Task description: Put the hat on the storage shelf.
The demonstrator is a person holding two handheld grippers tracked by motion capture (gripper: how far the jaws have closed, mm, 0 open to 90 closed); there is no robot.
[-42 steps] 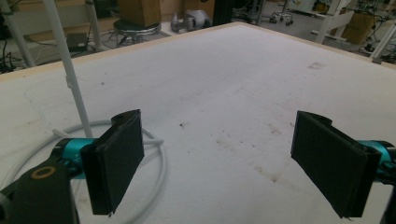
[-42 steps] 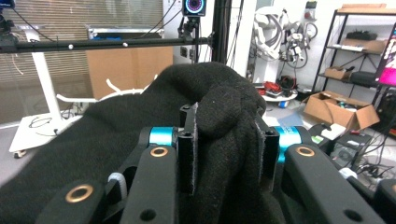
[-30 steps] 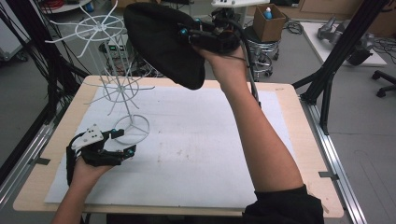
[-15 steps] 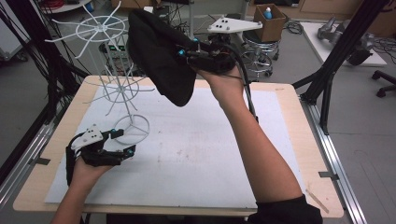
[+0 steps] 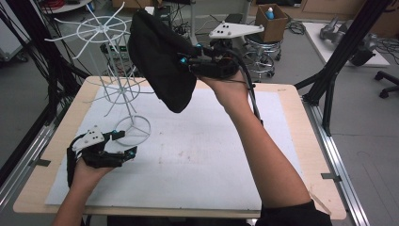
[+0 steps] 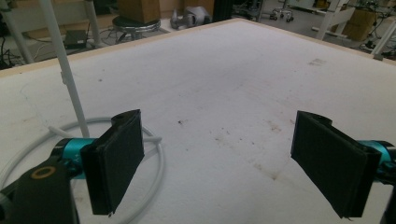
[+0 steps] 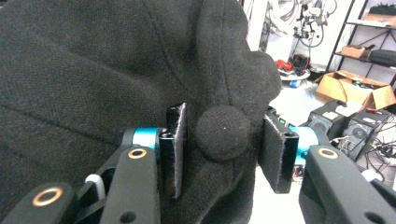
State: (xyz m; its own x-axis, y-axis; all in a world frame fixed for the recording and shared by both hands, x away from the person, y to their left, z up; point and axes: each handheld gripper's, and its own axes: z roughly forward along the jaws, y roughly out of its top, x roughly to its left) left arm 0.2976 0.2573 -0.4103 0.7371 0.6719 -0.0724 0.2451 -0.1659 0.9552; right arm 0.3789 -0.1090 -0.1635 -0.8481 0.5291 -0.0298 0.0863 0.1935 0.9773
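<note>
A: Where's the black hat (image 5: 160,59)?

B: Up in the air, abt 12 o'clock of the table (image 5: 291,155) in the high view, hanging beside the top of the white wire rack (image 5: 106,61). Can't tell if fabric touches a spoke. Soft dark wool, sagging low at its 6 o'clock.

A: Who's got it?

B: Right gripper (image 5: 186,61). Its own view shows the 2 black jaws closed in on a fold of the hat (image 7: 116,70), w/ a round fabric button (image 7: 223,133) bulging between them. Pinched, fabric packed btwn the pads.

A: Right arm?

B: Raised, forearm running from 5 o'clock up to the hat; grey 3-cornered plate sits on top of the gripper.

A: Left gripper (image 5: 126,143)?

B: Low, at abt 8 o'clock on the table, just beside the rack's ring base (image 5: 133,130). Jaws spread wide apart, nothing btwn them. Left gripper view: ring base (image 6: 154,154) and thin upright post (image 6: 65,70) sit behind the left-hand pad; bare white mat (image 6: 233,93) btwn the jaws, a few brown specks on it.

A: Surroundings?

B: Cardboard box (image 5: 271,16) w/ a blue-capped bottle at 1 o'clock past the table, black frame struts at 3 o'clock.
</note>
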